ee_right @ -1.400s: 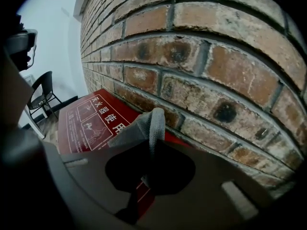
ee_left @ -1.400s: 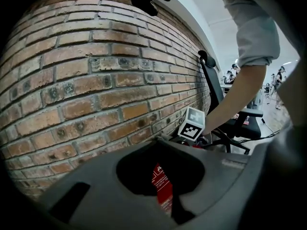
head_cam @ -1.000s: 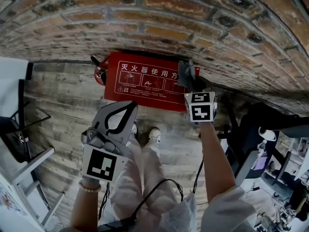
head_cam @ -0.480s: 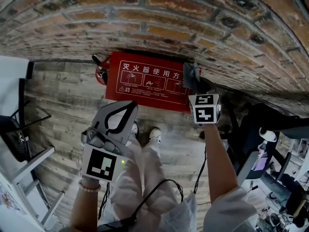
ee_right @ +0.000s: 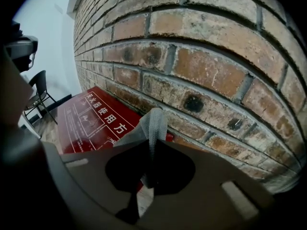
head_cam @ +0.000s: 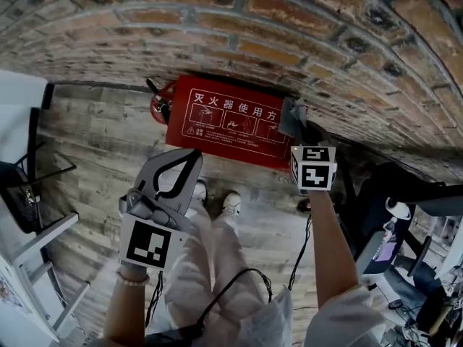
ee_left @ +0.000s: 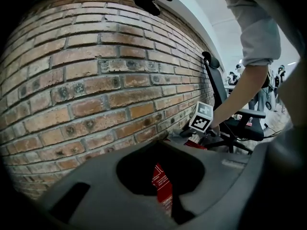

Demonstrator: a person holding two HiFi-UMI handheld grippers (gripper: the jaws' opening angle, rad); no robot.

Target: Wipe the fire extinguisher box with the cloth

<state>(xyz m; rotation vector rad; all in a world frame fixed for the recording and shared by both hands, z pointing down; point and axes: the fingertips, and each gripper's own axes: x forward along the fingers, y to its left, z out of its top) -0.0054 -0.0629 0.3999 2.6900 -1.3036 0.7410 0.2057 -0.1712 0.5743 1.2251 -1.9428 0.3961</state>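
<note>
Lengthwise along wall (head_cam: 253, 27), box (head_cam: 224, 121) (cloth (head_cam: 291, 116) above)

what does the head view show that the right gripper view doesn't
Only the head view: the left gripper, held over the person's legs, and the person's shoes below it. Only the right gripper view: the right gripper up close, its tongs shut on a fold of the grey cloth. Both: the red fire extinguisher box against the brick wall, with the cloth at the box's right-hand end.
</note>
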